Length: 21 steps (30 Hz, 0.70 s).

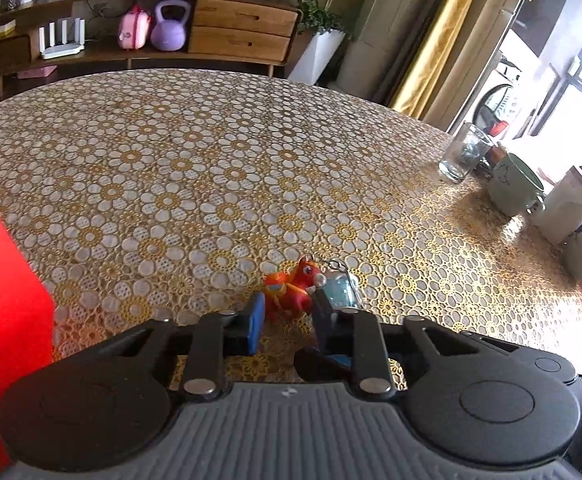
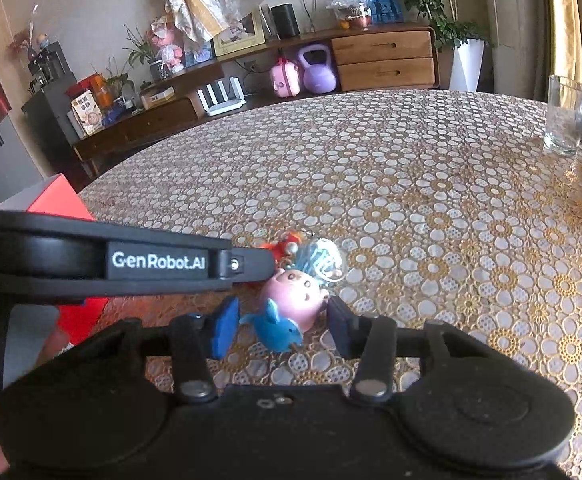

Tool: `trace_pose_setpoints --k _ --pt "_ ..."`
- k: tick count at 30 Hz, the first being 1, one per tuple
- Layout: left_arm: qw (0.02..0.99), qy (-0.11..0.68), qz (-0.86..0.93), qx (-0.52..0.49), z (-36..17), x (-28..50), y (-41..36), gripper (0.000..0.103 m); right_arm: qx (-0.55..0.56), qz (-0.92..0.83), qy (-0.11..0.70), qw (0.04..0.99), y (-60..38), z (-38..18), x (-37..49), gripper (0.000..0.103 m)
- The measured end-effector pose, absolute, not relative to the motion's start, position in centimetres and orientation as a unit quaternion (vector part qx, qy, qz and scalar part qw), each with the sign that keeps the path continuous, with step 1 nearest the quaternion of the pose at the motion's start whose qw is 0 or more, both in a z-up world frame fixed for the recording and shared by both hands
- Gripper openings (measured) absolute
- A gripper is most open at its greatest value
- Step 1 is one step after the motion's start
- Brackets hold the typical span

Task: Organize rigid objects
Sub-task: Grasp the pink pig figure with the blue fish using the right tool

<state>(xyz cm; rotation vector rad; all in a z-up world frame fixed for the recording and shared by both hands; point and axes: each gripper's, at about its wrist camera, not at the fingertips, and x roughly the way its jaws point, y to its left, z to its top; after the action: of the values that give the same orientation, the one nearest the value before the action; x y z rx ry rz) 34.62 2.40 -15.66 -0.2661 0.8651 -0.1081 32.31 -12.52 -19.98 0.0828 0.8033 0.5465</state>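
While the left gripper (image 1: 287,312) clamps the red horse figurine (image 1: 293,290) near the red box (image 1: 7,312), the right gripper (image 2: 283,326) brackets the pink pig toy (image 2: 297,298) and blue dolphin (image 2: 279,330), pads apart.

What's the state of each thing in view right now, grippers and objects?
left hand-held gripper: shut on the red horse toy
red horse toy: on the table, pinched between the pads
right hand-held gripper: open, pads either side of the toys, not pressing
pink pig toy: on the table, untouched
blue dolphin toy: on the table, against the pig
drinking glass: upright, looks empty
green mug: upright
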Motion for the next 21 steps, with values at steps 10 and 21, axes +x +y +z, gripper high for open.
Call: trace_pose_setpoints --k 10,21 --pt "0.898 0.422 -0.043 -0.122 -15.8 35.1 2.1 0.025 0.042 0.257 0.387 0.885 -14.3 -19.8 32.3 0.040" --pt "0.895 0.421 -0.038 -0.139 -16.6 35.9 1.5 0.045 0.038 0.258 0.386 0.885 -13.0 -20.0 33.7 0.061"
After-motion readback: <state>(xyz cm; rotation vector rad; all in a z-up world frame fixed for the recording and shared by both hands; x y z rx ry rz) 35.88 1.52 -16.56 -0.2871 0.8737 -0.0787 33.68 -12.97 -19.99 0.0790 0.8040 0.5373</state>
